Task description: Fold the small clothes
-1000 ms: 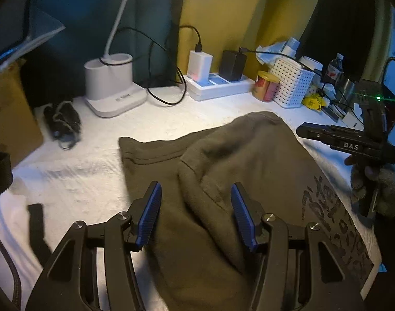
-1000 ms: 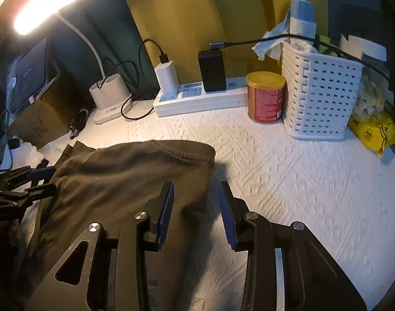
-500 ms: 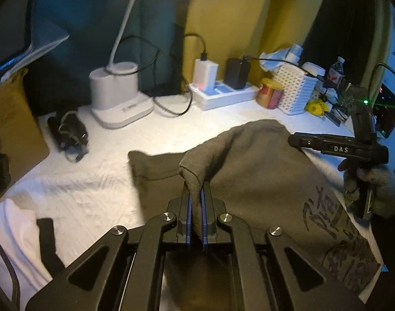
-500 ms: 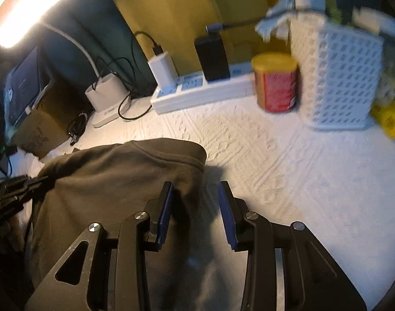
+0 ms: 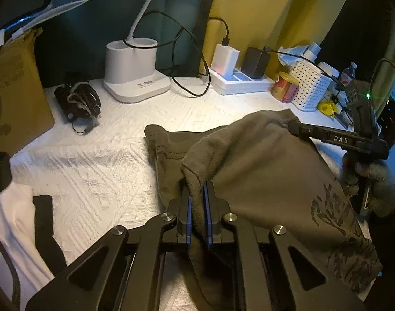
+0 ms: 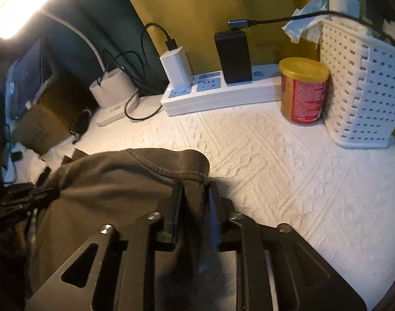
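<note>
An olive-green garment (image 5: 262,165) with dark print lies partly folded on the white textured cloth (image 5: 99,165). My left gripper (image 5: 197,197) is shut on a fold at its near left corner and holds it raised. My right gripper (image 6: 195,197) is shut on the hemmed corner of the same garment (image 6: 114,181) and holds it above the cloth. The right gripper also shows at the right of the left wrist view (image 5: 337,140), at the garment's far edge. The left gripper shows dimly at the left edge of the right wrist view (image 6: 24,199).
At the back stand a white lamp base (image 5: 135,77), a power strip with chargers (image 5: 239,83), a red can (image 6: 303,90) and a white perforated basket (image 6: 363,85). A bundled black cable (image 5: 78,101) and a brown box (image 5: 13,98) lie left. White clothing (image 5: 11,228) lies near left.
Both grippers have closed on the garment, the left first and the right afterwards. The pinched corners are lifted off the cloth.
</note>
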Motion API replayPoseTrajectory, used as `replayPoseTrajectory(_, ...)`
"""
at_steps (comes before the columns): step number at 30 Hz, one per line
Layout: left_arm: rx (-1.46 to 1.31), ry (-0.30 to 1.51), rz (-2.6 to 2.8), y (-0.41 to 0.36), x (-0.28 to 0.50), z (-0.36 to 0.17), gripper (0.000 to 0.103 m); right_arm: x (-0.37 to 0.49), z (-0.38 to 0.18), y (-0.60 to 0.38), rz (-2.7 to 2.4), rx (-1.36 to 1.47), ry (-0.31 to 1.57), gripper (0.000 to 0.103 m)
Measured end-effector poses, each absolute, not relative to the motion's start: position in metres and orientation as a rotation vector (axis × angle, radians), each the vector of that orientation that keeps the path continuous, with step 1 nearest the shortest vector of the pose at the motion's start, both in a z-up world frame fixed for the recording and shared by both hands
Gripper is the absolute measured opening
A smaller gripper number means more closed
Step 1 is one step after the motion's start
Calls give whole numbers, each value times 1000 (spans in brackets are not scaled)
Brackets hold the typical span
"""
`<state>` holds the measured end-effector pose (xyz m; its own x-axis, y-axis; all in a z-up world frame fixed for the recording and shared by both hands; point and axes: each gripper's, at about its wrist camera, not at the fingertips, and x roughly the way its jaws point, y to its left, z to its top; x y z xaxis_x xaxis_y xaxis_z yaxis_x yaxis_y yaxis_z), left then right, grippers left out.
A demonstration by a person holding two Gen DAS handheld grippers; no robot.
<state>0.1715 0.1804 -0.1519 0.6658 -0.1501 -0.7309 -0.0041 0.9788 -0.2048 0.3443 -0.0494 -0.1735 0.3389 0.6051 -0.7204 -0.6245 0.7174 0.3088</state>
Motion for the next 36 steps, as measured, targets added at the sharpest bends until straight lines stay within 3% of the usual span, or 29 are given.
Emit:
replayPoseTrajectory(2,-196,854,-66,179,171,-150,16,340,-172,-52,775,-51,913,38)
replayPoseTrajectory(7,-243,826,-36,183,155,-145,57,325,-168,-65,762,-81,898,38)
replayPoseTrajectory(8,-248,821,-34,183,152,-144,58,321,-166,-68,761,-83,897,38)
replayPoseTrajectory(36,-252,854,-158,101,53,-140,58,196,-154,-128,798,-106,910,38)
